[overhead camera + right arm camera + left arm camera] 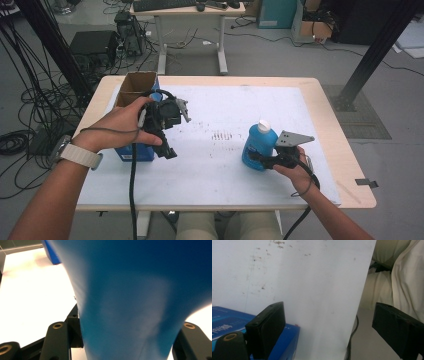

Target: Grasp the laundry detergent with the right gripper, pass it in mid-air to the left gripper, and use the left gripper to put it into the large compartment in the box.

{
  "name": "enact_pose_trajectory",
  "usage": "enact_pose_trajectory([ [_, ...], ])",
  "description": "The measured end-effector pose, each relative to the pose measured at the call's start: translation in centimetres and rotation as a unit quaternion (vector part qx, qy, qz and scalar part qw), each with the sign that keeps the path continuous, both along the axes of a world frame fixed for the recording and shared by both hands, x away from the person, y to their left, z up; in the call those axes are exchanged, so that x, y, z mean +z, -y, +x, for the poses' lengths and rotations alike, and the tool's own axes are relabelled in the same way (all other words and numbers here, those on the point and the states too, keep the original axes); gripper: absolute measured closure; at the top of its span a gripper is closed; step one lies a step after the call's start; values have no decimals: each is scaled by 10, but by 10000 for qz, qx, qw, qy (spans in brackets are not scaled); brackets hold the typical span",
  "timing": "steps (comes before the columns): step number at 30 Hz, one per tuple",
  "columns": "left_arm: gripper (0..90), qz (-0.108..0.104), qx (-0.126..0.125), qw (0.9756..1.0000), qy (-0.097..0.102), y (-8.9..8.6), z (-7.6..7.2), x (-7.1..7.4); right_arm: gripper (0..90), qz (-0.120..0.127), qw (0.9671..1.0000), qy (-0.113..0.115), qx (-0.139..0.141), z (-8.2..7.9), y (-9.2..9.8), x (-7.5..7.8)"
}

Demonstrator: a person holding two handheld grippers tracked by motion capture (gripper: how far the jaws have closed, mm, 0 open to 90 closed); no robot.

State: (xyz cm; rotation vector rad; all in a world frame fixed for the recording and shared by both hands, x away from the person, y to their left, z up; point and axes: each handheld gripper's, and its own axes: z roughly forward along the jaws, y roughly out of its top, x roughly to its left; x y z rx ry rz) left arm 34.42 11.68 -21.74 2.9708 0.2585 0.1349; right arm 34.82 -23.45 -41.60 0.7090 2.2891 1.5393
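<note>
Right hand-held gripper (pixel 260 159) clamped low on the blue bottle (pixel 259 145), upright at four o'clock on the table (pixel 345 175). Left hand-held gripper (pixel 170 150) released, empty, by the blue box (pixel 135 152) at nine o'clock. Judged stiff but slick plastic, moderately heavy; best gripped around the narrow waist.

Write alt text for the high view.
The right claw grips a blue bottle with a white cap, standing on a white-topped table. The left claw hangs open above the table beside a blue box, near an open cardboard box.
</note>
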Motion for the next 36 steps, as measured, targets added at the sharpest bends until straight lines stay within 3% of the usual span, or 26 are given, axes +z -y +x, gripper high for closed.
enact_pose_trajectory([
  [9,119,1,-11,10000,5,0,0,1,413,-122,9999,-1,61,1,2,1],
  [16,119,29,-15,10000,-18,2,0,2,413,4,10000,56,13,0,0,0],
  [18,119,26,-6,10000,-11,2,-1,2,413,14,10000,-45,-60,-2,-1,0],
  [23,119,3,-14,10000,3,2,-1,2,417,-73,10000,33,0,0,0,1],
  [30,119,-4,0,10000,-2,3,0,2,420,2,10000,55,38,1,-1,0],
  [31,120,-9,-1,10000,0,3,0,2,421,-26,10000,-36,-18,0,-1,1],
  [32,119,8,-15,10000,-7,4,0,2,422,-68,9999,34,77,2,0,1],
  [36,119,-7,-18,10000,-3,5,0,1,423,-77,9999,-75,5,0,0,1],
])
